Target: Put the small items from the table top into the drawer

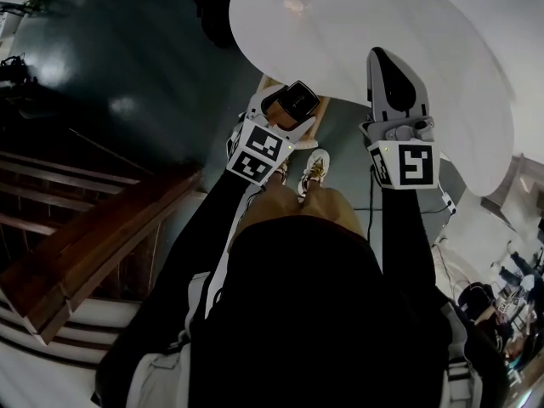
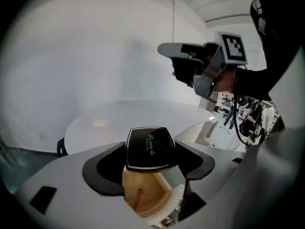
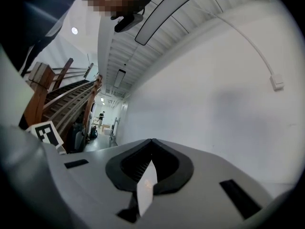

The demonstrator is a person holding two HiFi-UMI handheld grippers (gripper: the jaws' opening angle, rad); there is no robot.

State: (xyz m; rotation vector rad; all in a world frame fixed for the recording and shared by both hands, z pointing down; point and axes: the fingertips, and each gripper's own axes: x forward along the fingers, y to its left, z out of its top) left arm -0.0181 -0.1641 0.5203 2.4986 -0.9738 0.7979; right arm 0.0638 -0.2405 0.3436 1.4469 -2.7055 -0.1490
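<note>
A round white table top (image 1: 408,32) spreads below me, its wooden drawer (image 2: 143,194) standing open under the near rim. My left claw (image 1: 291,102) pinches a black gold-edged compact case (image 2: 148,148) right above that drawer; my right claw (image 3: 151,144) is pressed together on nothing, over the table top

A small black case (image 2: 148,148) with a thin gold edge and gold script on its lid sits level at centre frame, clamped between the jaws of the left gripper (image 2: 150,149). Directly below it, the light wooden drawer (image 2: 151,202) stands open with a reddish stick (image 2: 137,198) inside. A tiny pale orange item (image 1: 293,4) lies on the white desk (image 1: 382,24), upper centre.
</note>
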